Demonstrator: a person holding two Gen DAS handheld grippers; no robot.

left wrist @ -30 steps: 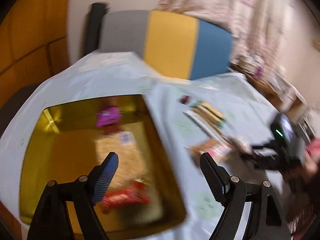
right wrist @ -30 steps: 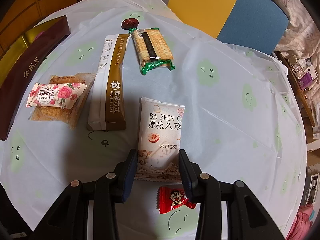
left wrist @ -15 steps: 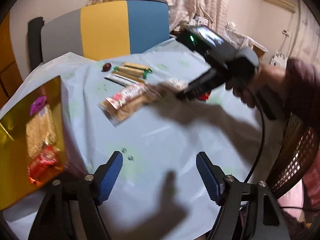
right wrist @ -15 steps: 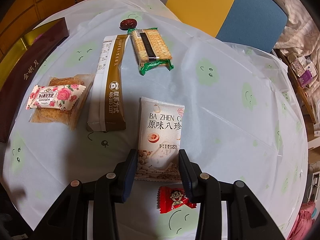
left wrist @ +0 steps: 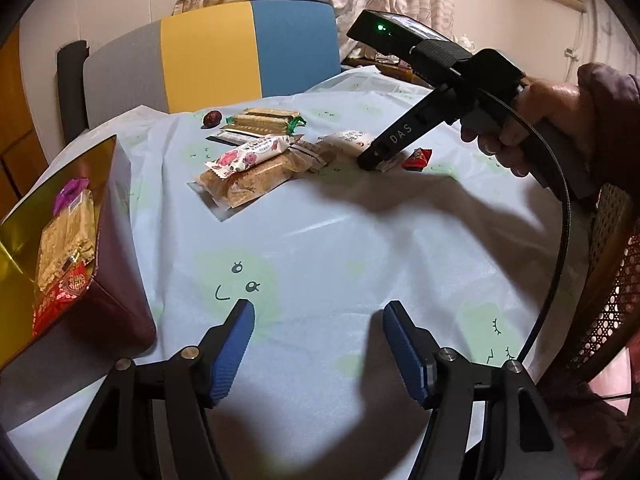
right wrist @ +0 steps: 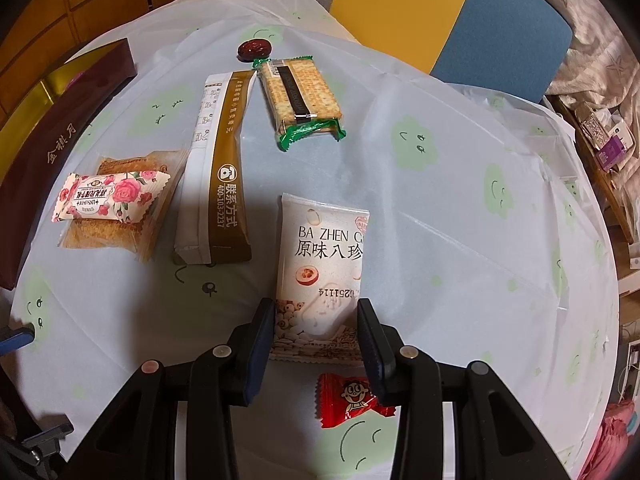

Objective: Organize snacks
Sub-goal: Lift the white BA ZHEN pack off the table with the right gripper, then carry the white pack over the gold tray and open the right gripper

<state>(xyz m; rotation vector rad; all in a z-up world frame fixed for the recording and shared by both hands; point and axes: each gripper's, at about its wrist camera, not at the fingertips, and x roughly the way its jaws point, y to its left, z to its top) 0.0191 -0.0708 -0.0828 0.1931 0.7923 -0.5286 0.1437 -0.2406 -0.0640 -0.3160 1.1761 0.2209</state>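
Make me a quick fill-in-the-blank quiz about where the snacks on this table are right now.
1. The right gripper straddles the ____ Ba Zhen packet.
2. The rose-print packet lies on top of a ____ cake.
3. The date sits just beyond the ____ pack.
4. The left gripper holds ____.

Missing words: white; brown; cracker; nothing

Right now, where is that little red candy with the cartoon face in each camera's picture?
Left wrist view: red candy, upper right of centre, just beyond the right gripper's tip.
Right wrist view: red candy, bottom centre, beneath the right gripper.
Shared landmark: rose-print packet.
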